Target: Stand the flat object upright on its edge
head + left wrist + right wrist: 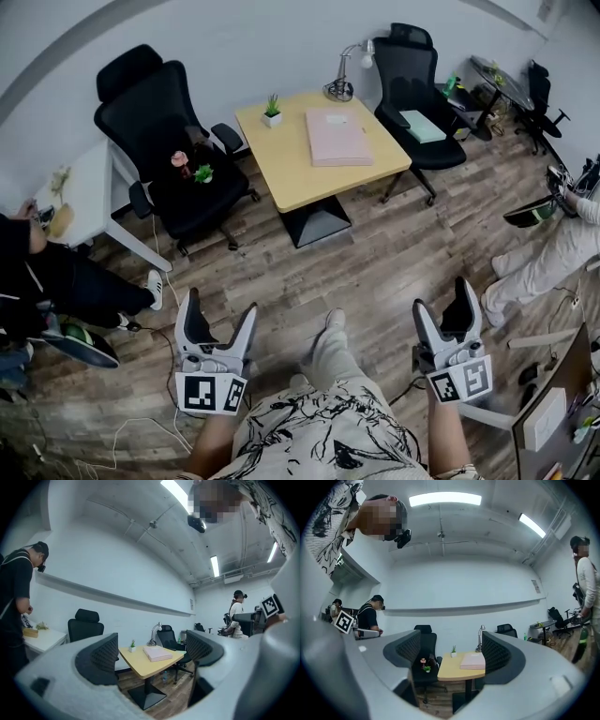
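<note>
A flat pink book [337, 137] lies face down on the small wooden table [281, 167] across the room; it also shows as the pink book [158, 654] in the left gripper view and the pink book [472, 661] in the right gripper view. My left gripper [222, 314] is held low at the near left, open and empty. My right gripper [441, 305] is at the near right, also open with nothing between its jaws. Both are far from the table, over the wooden floor.
A small potted plant [272, 110] and a desk lamp [343, 77] stand at the table's back. Black office chairs flank it, the left chair [169, 150] holding small items, the right chair [412, 89] holding a pale flat pad. A person [56, 281] sits at left; another stands at right.
</note>
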Available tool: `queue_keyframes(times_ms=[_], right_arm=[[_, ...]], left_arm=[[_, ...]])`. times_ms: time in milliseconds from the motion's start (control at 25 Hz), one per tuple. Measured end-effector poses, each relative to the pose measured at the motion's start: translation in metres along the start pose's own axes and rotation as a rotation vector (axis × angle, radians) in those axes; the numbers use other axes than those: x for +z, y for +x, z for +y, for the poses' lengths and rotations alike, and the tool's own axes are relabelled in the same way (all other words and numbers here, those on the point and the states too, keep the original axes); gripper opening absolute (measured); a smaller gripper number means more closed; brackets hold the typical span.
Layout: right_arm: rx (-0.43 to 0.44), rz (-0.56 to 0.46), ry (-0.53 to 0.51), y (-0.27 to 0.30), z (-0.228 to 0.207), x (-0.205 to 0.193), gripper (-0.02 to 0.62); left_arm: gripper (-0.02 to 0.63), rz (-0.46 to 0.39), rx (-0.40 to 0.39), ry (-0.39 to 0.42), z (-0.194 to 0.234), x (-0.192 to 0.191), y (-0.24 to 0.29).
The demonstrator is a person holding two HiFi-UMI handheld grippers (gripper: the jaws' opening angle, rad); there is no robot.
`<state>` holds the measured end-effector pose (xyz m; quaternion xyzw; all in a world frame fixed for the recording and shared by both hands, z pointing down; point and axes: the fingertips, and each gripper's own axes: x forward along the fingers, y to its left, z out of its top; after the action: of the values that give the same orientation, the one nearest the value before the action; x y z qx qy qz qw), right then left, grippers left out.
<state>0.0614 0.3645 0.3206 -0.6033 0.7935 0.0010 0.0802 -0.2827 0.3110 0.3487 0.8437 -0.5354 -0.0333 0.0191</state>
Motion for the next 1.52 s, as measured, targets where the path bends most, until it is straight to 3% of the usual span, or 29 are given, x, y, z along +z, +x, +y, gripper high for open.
queue_keyframes(times_ms=[360, 920, 1520], right_arm=[[0.056, -0.005, 0.012, 0.098, -0.068, 0.011, 0.402], [0.085, 0.018, 0.032, 0.201, -0.187, 0.003, 0.402], [0.099, 0.081, 0.075, 0.279, -0.234, -0.035, 0.403]], left_arm=[[0.445, 0.011, 0.061, 0.005, 0.001, 0.013, 0.102], [0.445, 0.02, 0.157, 0.027, -0.003, 0.015, 0.23], [0.445, 0.078, 0.177, 0.007, 0.009, -0.014, 0.315]])
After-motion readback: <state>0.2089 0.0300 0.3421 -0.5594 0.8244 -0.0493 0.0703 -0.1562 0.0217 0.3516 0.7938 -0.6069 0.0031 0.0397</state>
